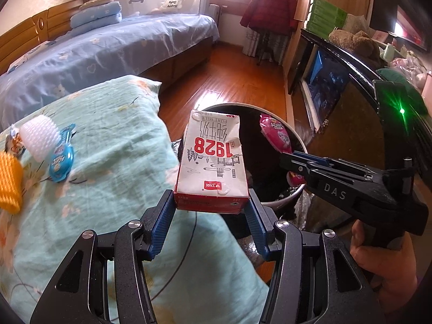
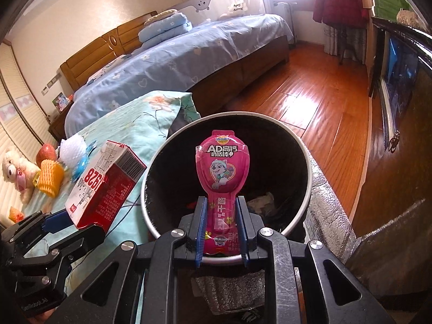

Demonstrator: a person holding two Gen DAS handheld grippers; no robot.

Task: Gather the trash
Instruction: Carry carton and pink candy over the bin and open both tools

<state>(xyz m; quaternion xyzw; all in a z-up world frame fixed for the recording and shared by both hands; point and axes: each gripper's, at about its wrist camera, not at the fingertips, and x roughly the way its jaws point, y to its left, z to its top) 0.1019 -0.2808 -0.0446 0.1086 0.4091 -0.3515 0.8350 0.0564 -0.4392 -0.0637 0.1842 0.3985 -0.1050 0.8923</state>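
My left gripper (image 1: 212, 210) clamps the milk carton (image 1: 213, 159), my right gripper (image 2: 221, 228) the pink wrapper (image 2: 220, 172); bin (image 2: 305, 159) at twelve o'clock, carton may clip its rim.

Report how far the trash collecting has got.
Done: some crumpled scraps already lie in the bin. In hand: the left gripper grips the milk carton near the bin's rim; the right gripper holds the pink wrapper over the opening. Neither is dropped yet. Left: foam nets and a blue wrapper on the pillow.
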